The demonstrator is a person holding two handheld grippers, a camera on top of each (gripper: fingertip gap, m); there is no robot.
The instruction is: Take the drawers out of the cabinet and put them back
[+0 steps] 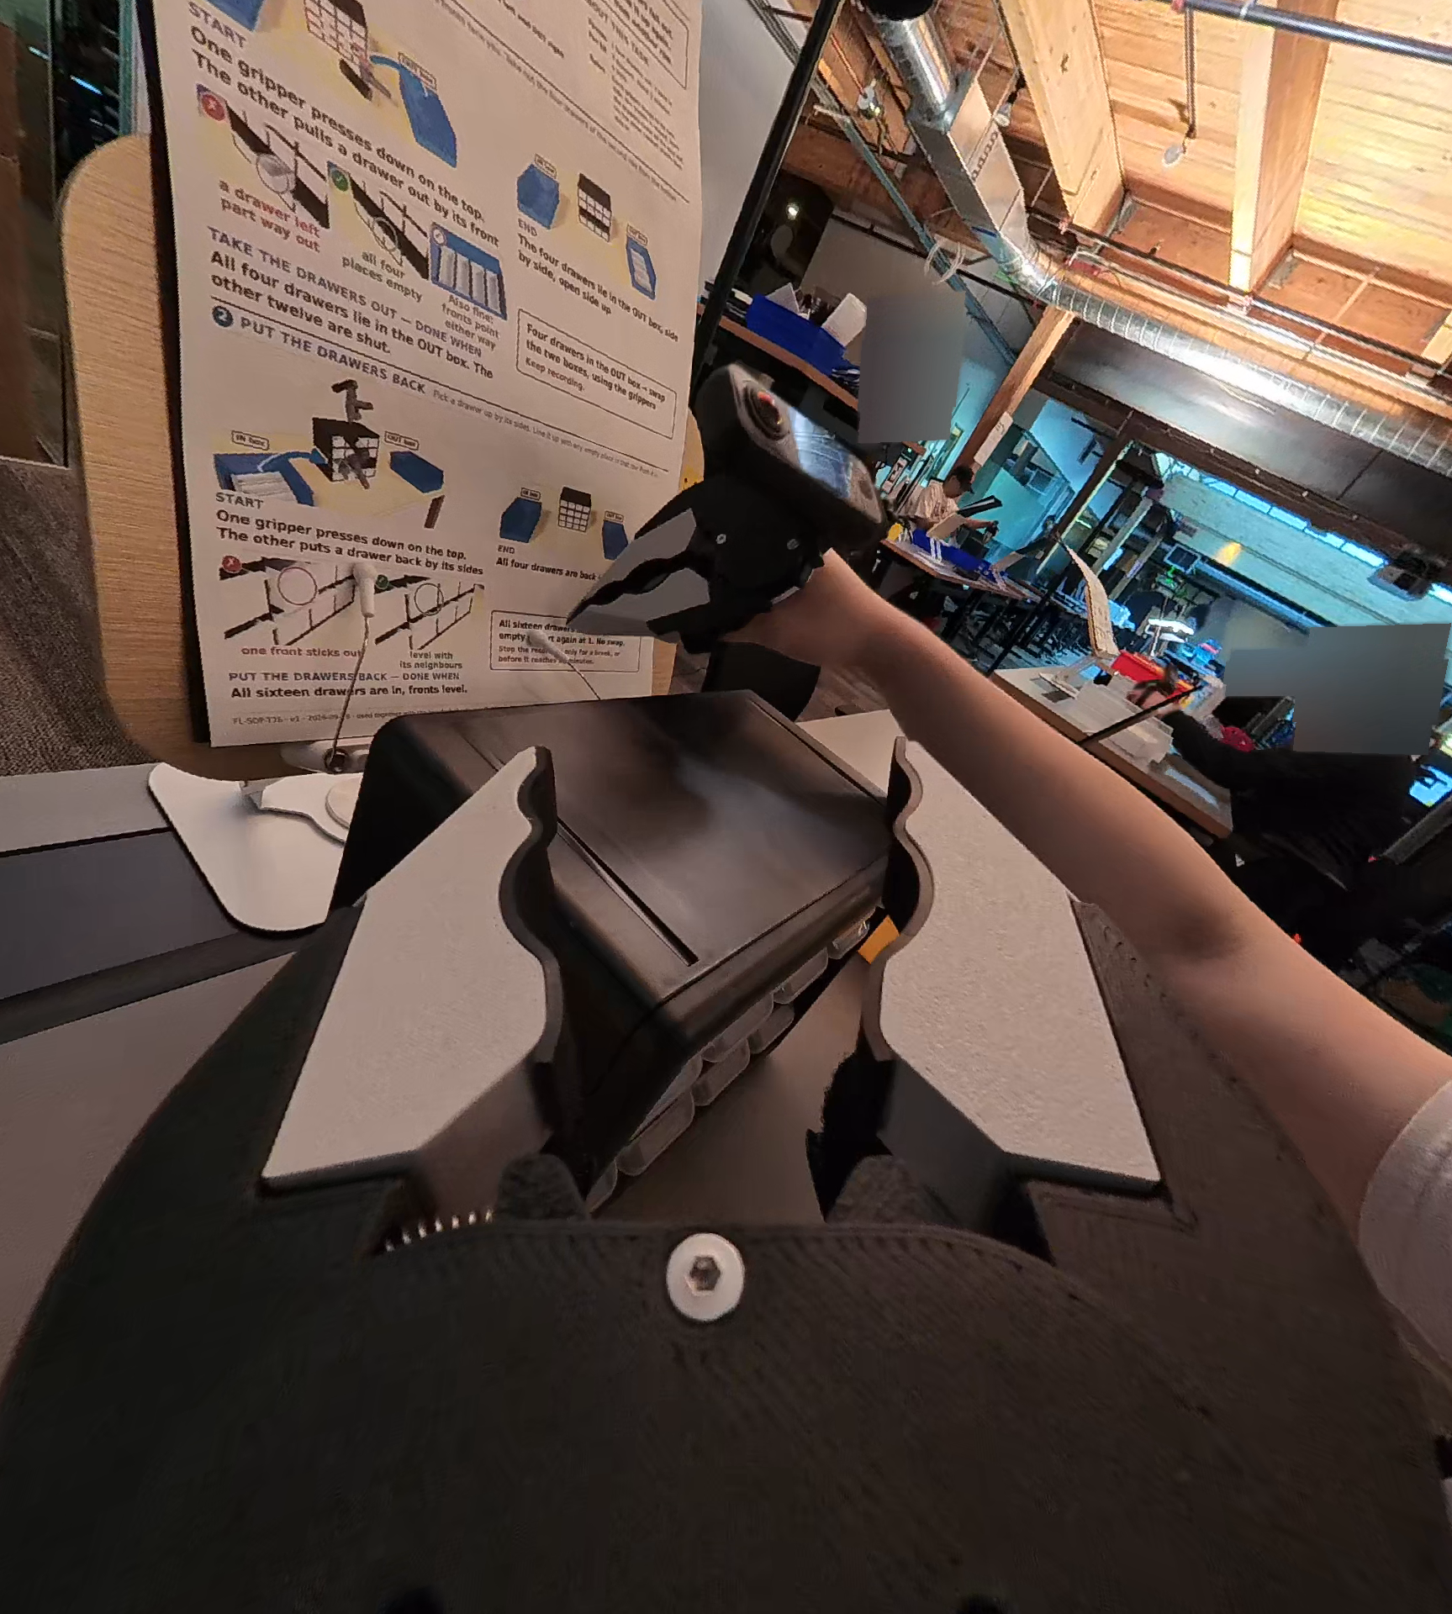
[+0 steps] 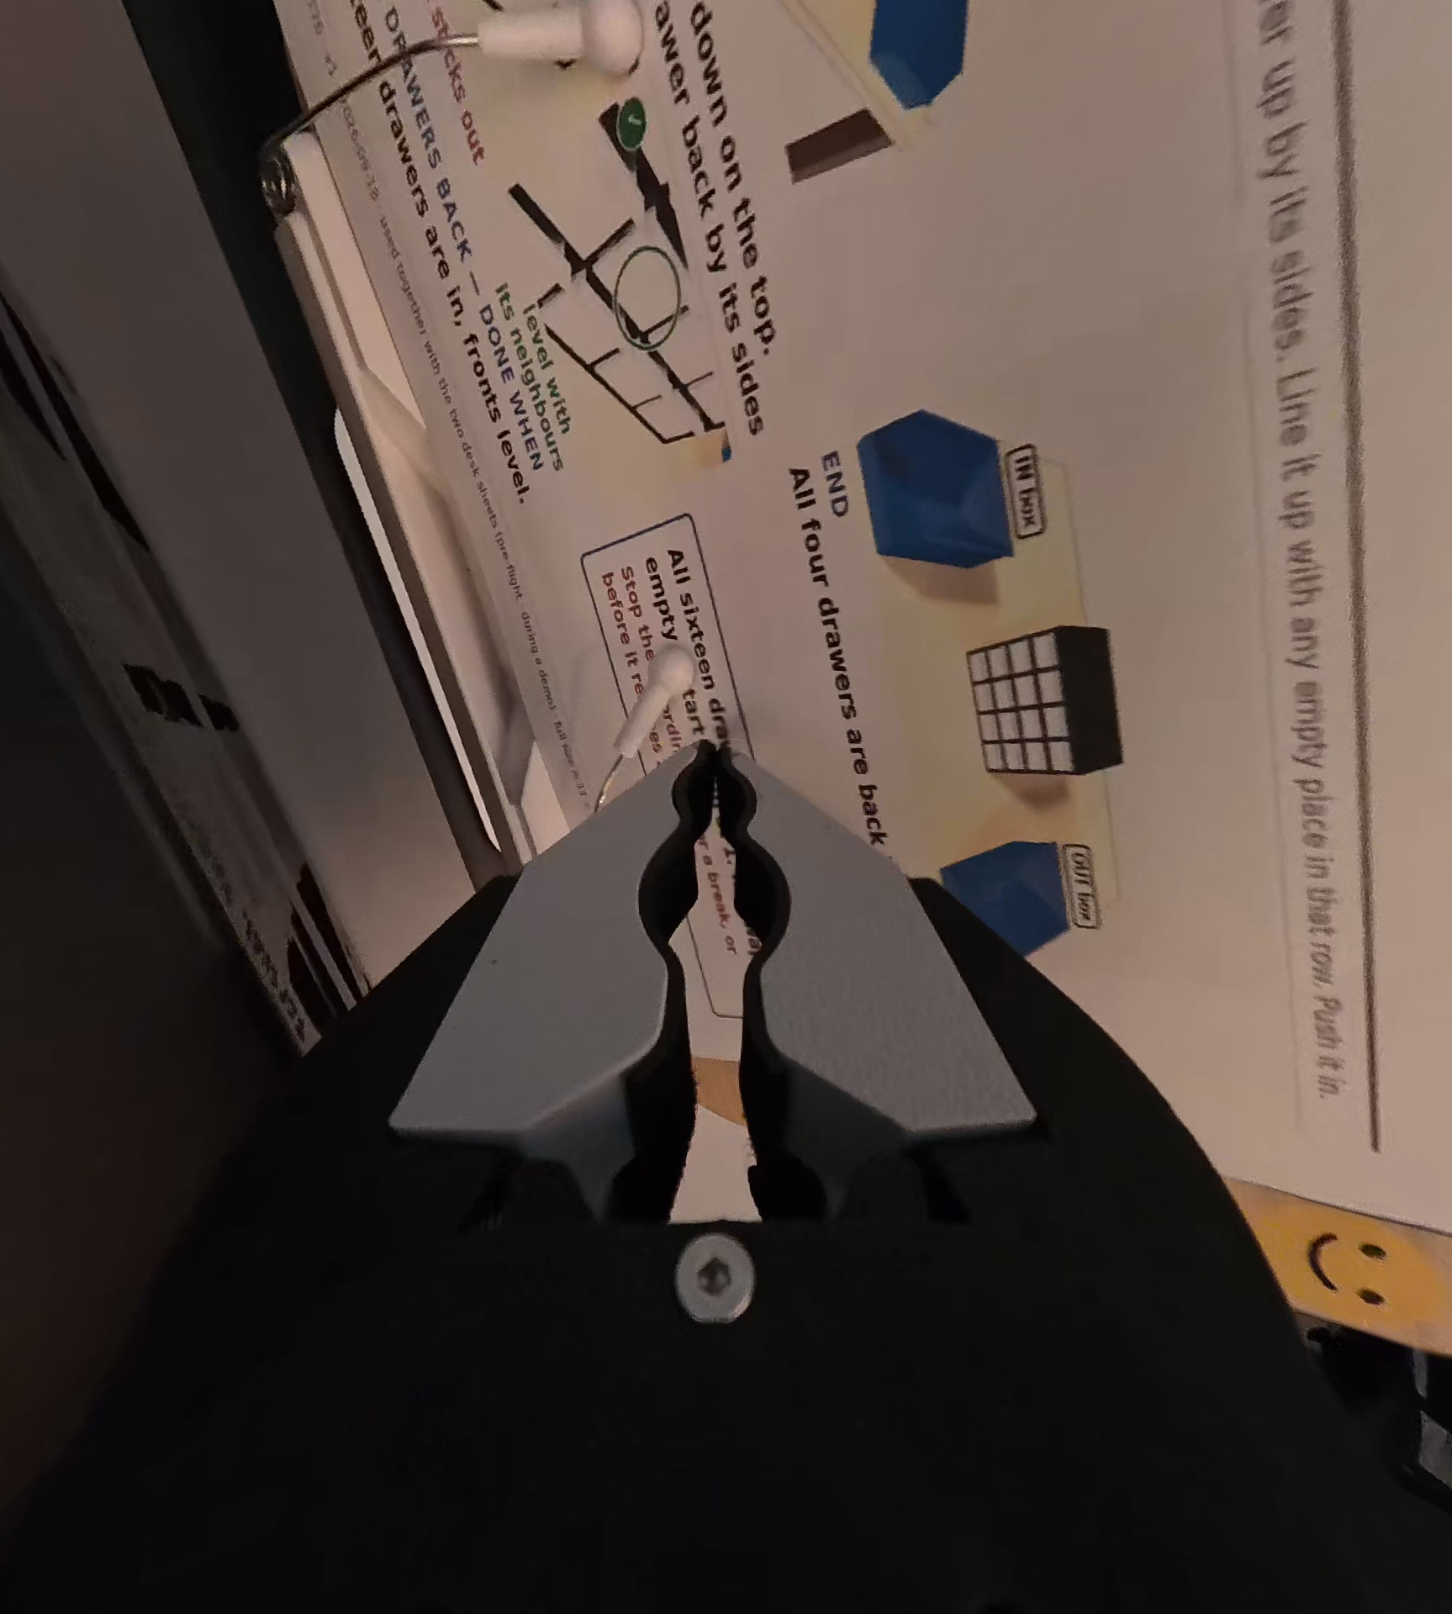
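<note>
Left wrist view | left claw [image 1: 718,769] apart, cabinet [image 1: 687,873] btwn fingers | right claw [image 2: 712,751] together, empty

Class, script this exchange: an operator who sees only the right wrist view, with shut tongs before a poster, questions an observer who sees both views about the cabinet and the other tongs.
Operator: I see only my right tongs, shut, in front of the poster. Where is the cabinet?
Observer: The black cabinet sits lower than your tongs, near the poster's foot. It shows only in the left wrist view.
Operator: And the left tongs?
Observer: The left tongs are open, with one finger at each side of the cabinet's top. I cannot tell whether they touch it.
</note>
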